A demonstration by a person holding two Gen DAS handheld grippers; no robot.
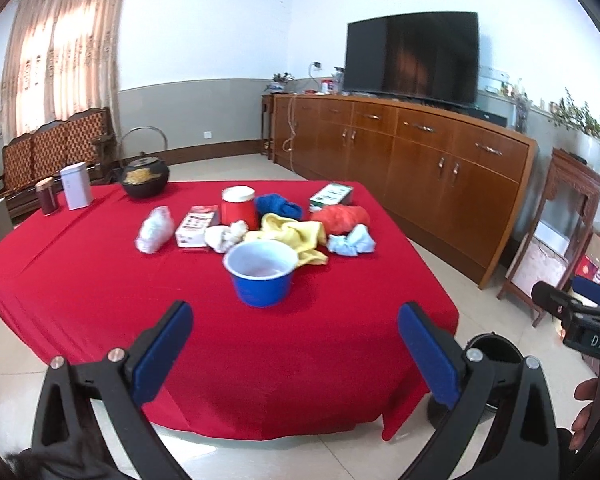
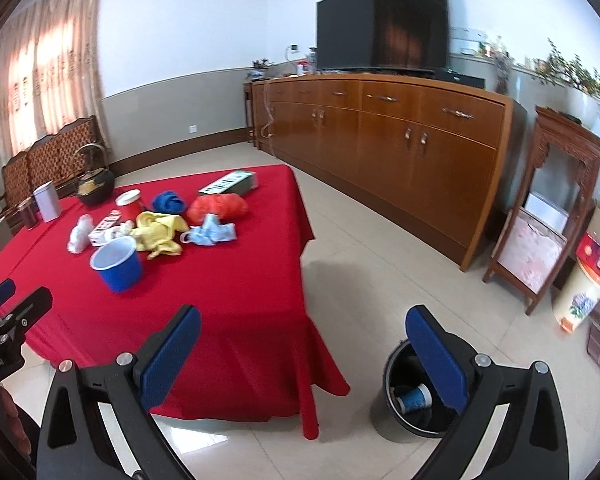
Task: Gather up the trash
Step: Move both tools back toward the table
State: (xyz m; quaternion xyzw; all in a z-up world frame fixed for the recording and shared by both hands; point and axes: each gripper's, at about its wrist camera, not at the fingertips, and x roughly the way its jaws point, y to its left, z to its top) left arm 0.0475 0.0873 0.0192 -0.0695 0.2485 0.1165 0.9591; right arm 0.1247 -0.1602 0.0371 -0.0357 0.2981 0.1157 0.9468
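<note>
Both grippers hang short of the surface (image 1: 100,280) with nothing in them: the left gripper (image 1: 296,356) has its jaws spread wide and aimed at the blue cup (image 1: 262,274), and the right gripper (image 2: 304,360) is just as wide, off the surface's near right corner and above the bin (image 2: 396,408) on the floor.

The trash lies in a heap just behind the cup: a white wad (image 1: 226,236), a yellow cloth (image 1: 292,236), a pale blue wad (image 1: 352,242), a red bag (image 1: 346,216), a white packet (image 1: 154,230) and a small box (image 1: 196,226). A red can (image 1: 239,206) and a blue cloth (image 1: 278,205) sit farther back.

The bin already holds a small blue cup (image 2: 414,398), so collecting seems under way; this looks like the reach between picks. The next move probably calls for the left gripper to go forward and down to the cup, nearest of all, close on its rim or wall, then carry it right of the surface to the bin.
</note>
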